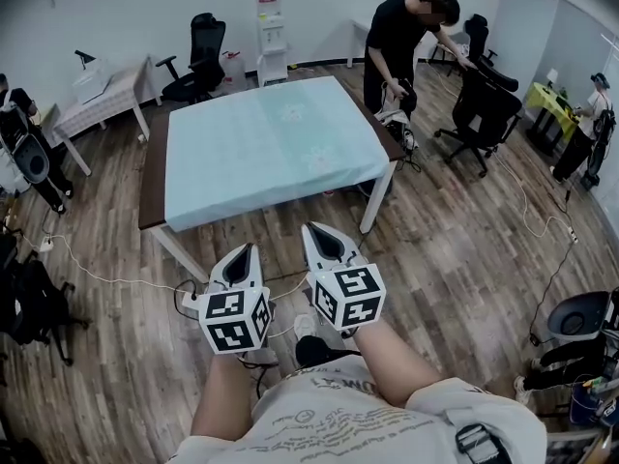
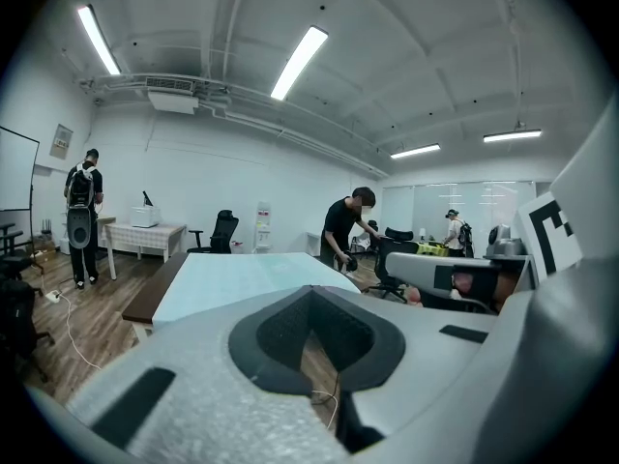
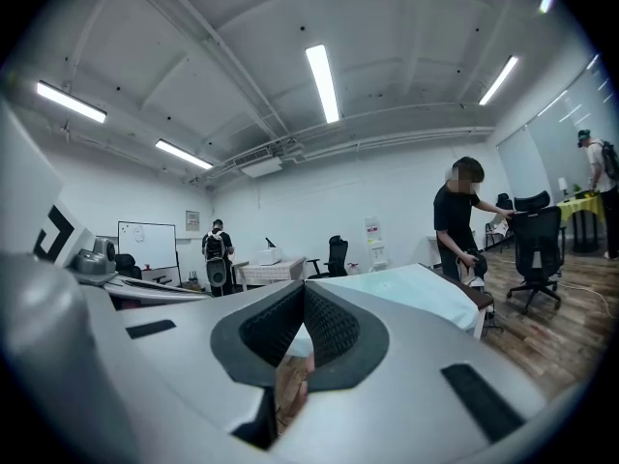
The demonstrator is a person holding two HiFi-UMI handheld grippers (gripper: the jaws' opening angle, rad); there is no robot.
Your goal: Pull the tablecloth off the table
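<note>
The pale blue tablecloth point(image 1: 266, 148) is lying spread flat over the tabletop point(image 1: 153, 187), so nothing is pulled off yet. The left claw point(image 1: 242, 251) and right claw point(image 1: 314, 230) are hanging short of its near edge, both closed tight and gripping nothing.

I count 2 grippers in my hands: the left gripper point(image 1: 244, 252) and the right gripper point(image 1: 313, 232). There are 2 tables: 1 big table point(image 1: 153, 184) under 1 pale blue tablecloth point(image 1: 261, 148), and 1 small table point(image 1: 102, 100) with a checked cover. Around them I make out 3 black office chairs point(image 1: 201, 61) point(image 1: 488, 109) point(image 1: 477, 27), 3 other people point(image 1: 401, 42) point(image 1: 14, 104) point(image 1: 592, 114), 1 water dispenser point(image 1: 272, 32), 1 whiteboard point(image 3: 147, 245) and 4 ceiling light strips point(image 2: 300, 61).
</note>
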